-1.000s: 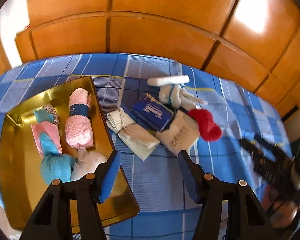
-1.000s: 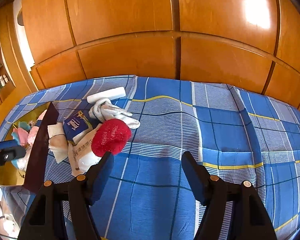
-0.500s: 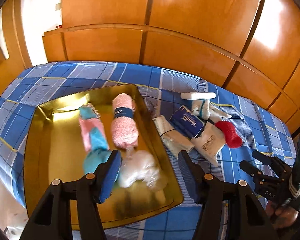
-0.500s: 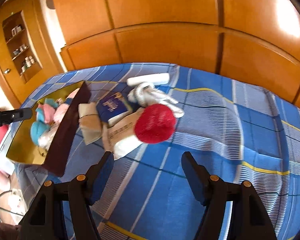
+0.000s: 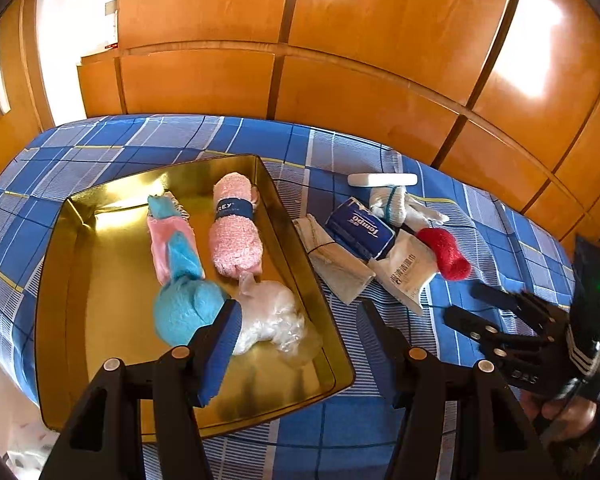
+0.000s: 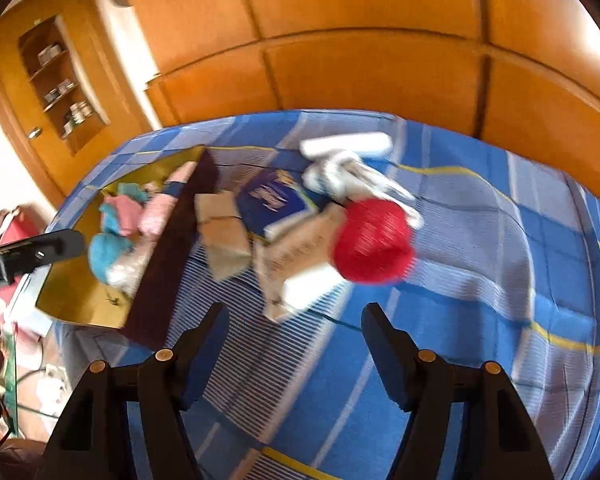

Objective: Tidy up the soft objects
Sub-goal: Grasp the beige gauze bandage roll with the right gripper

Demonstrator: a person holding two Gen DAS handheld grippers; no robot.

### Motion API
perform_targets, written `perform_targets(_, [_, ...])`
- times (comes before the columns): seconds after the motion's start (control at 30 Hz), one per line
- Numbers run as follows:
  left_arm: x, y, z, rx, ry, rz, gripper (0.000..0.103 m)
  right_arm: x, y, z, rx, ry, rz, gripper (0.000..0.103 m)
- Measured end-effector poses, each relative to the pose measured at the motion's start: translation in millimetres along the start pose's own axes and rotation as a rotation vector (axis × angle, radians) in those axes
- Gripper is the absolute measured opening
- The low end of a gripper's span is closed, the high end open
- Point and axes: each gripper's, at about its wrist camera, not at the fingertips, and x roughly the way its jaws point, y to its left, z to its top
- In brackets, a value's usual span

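Plaid cloth [image 5: 260,144] – shiny gold tray [image 5: 100,400] w/ fuzzy pink roll [image 5: 236,244].

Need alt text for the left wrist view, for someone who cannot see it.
The open, empty left gripper hovers over a gold tray holding a pink rolled towel, a blue plush and a clear bag. Right of the tray, a tissue pack and red item lie on the blue plaid cloth.
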Motion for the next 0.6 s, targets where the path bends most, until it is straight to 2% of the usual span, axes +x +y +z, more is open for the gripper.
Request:
perform_targets(0.27, [-12,8,-10,0.001,-0.014,0.0,0.061,53,43,39,-0.181,0.078,0.051,0.053])
perform_targets(0.4, [-13,15,-14,-0.015,-0.009,-0.006,0.061,86,57,53,-0.234,0.144,0.077,0.052])
perform_targets(0.6, [-11,23,-16,-0.029,-0.002,-0.006,0.061,123,67,60,-0.306,0.219,0.02,0.05])
